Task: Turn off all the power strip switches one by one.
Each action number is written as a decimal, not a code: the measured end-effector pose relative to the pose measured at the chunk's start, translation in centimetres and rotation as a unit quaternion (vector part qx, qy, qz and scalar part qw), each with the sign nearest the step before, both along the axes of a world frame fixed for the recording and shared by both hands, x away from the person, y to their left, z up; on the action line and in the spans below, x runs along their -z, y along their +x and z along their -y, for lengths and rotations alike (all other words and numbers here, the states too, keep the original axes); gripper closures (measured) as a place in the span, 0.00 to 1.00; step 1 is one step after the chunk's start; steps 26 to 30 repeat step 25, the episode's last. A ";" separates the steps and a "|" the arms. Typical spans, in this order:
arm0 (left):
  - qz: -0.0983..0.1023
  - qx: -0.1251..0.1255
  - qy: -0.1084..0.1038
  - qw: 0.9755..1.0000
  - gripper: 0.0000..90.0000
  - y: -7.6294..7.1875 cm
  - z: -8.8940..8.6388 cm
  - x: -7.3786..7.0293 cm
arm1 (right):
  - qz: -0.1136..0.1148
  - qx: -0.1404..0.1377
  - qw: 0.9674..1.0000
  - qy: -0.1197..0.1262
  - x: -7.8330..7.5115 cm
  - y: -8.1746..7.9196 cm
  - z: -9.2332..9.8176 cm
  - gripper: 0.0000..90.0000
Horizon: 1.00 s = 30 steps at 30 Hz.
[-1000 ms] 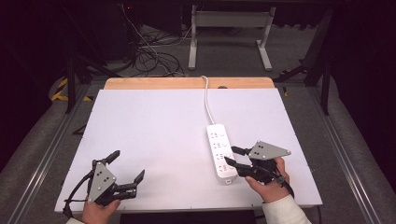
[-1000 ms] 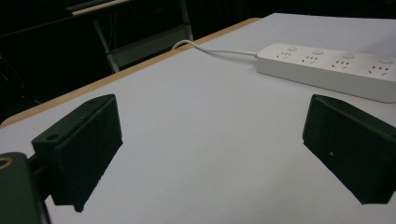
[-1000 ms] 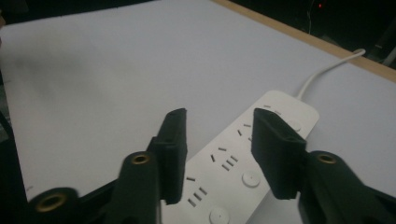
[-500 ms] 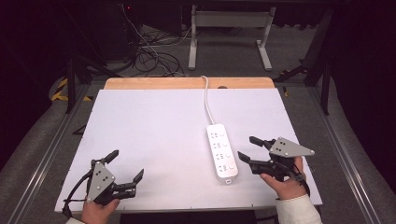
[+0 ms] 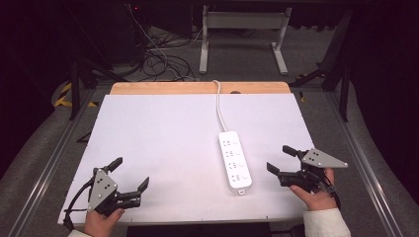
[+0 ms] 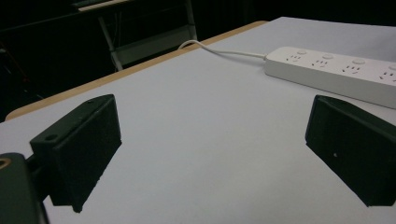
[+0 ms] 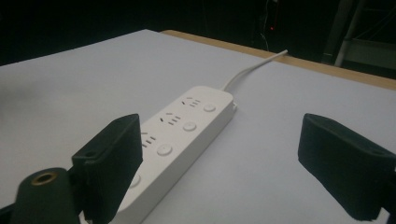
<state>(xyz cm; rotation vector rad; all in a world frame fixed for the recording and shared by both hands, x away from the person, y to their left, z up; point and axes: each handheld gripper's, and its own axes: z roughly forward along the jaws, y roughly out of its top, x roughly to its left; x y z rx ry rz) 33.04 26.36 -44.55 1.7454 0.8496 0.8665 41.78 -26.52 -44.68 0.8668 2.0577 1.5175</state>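
White table (image 5: 163, 138): power strip (image 5: 234, 160) btwn two empty, splayed grippers.

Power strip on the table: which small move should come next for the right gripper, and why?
Probably move the right gripper a little left toward the power strip. Its jaws stand open and hold nothing, the strip lies flat just beside it, and it is the nearer one; the left gripper is open far off.

Cables (image 5: 158, 59), perhaps tangled, beyond table (image 5: 148, 128).
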 end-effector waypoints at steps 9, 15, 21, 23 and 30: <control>-0.001 -0.003 0.001 1.000 0.05 0.2 -0.1 0.1 | -0.006 -0.013 0.999 -0.035 2.3 -0.1 0.7 0.13; 0.001 -0.004 0.009 1.000 0.05 0.3 -0.1 0.2 | -0.037 0.007 0.998 -0.046 3.4 0.1 0.1 0.14; -0.011 -0.002 0.007 1.000 0.05 0.6 -0.3 0.3 | -0.030 0.007 0.999 -0.018 3.2 -0.2 0.2 0.14; -0.021 0.000 0.001 1.000 0.05 0.7 -0.3 0.5 | -0.027 0.003 1.000 -0.015 3.2 -0.3 0.2 0.14; -0.026 0.001 -0.003 1.000 0.05 0.9 -0.5 0.5 | -0.023 -0.005 1.000 -0.012 3.1 -0.4 0.1 0.14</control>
